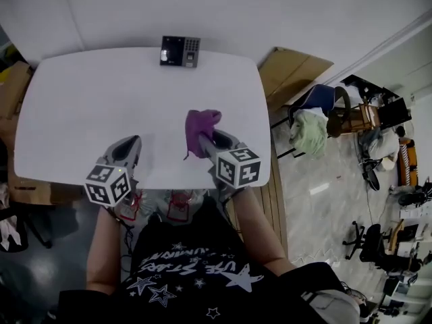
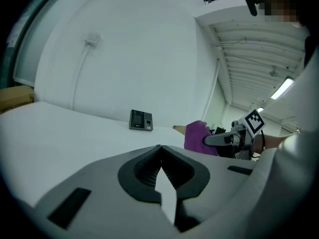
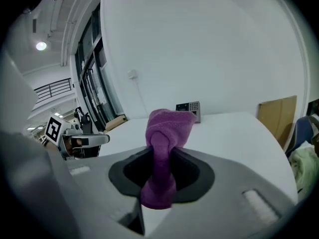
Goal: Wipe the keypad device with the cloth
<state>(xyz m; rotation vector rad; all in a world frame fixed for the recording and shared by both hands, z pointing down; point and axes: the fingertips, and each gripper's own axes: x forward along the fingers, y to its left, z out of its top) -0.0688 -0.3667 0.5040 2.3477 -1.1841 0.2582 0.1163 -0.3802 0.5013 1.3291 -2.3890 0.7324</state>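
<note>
The keypad device is a small dark box with a screen and number keys at the far edge of the white table; it also shows as the keypad device and the keypad device. My right gripper is shut on the purple cloth, held above the table's near right part. The cloth bunches between the jaws and sticks out ahead of them. My left gripper is shut with nothing in it, over the near left part of the table. From the left gripper view the cloth hangs to the right.
A cardboard sheet leans beside the table's right end. Chairs, clothes and clutter fill the floor on the right. Cardboard boxes stand at the table's left. A white wall runs behind the table.
</note>
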